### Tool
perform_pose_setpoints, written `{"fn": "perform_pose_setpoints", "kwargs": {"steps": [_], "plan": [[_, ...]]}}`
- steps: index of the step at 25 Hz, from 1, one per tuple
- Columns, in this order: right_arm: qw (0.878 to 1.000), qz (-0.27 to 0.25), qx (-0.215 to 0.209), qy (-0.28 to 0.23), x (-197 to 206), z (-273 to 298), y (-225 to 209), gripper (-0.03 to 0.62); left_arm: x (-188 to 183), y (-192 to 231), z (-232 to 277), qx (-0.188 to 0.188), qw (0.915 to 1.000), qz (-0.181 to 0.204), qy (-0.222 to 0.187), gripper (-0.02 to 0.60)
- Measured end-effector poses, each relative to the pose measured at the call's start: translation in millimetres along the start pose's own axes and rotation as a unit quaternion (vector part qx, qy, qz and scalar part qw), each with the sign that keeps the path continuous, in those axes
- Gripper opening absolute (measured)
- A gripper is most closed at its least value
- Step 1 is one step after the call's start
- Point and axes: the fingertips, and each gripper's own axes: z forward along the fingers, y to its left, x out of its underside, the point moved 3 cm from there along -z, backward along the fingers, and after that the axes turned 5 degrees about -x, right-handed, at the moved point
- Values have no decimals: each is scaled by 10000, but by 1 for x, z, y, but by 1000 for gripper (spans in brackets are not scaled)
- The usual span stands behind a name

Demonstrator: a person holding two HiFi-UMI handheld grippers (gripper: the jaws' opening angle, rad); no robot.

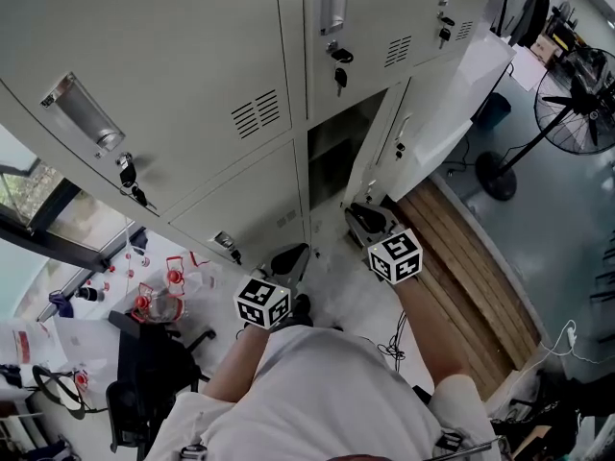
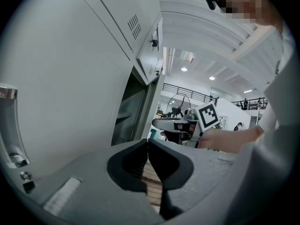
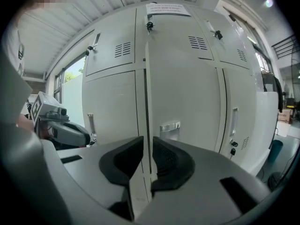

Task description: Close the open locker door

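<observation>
Head view, lockers: a bank of pale grey sheet-metal lockers (image 1: 192, 84). The doors are flat, with slotted vents (image 1: 255, 115), a bright recessed handle (image 1: 85, 113) and hanging keys (image 1: 130, 176).
Head view, door: the locker door (image 1: 392, 123) in the lower row is swung out to the right of its dark rectangular opening (image 1: 334, 152).
Head view, tools: the left gripper (image 1: 288, 255) and right gripper (image 1: 365, 221) point at the foot of the lockers. The right one is near the door's lower edge; contact cannot be made out.
Head view, floor: slatted wooden planks (image 1: 461, 257) lie on the right, with a round wire-caged fan (image 1: 577, 113) beyond them.
Left gripper view, jaws: the dark moulded pads meet at their tips and hold nothing.
Left gripper view, surroundings: a smooth locker front is on the left, the dark opening is ahead and the right gripper is across.
Right gripper view, jaws: the ribbed dark pads are a narrow slit apart and empty. A vertical seam between two doors runs behind the slit.
</observation>
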Motion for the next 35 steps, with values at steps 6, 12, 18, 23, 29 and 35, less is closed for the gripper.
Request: {"fn": "perform_pose_setpoints", "kwargs": {"steps": [6,12,18,23,29,35], "plan": [[9998,211,8,67,4,15,-10,63,0,5,2,-31,10000,-48,-15,15],[9998,187,-42,67,0,29,-9,63,-2,15,2,-91,9999,-74,-48,15],[9998,173,-89,63,-2,42,-7,63,-4,23,-2,-164,9998,-83,-72,15],[9997,212,-87,33,-5,56,-6,63,-5,33,-5,-238,9996,-98,-88,15],[9998,199,-69,26,-10,70,-6,63,-8,40,-6,-246,9996,-99,-97,15],[9999,140,-52,30,-14,85,-6,63,-7,47,-7,-255,9996,-125,-79,15]]}}
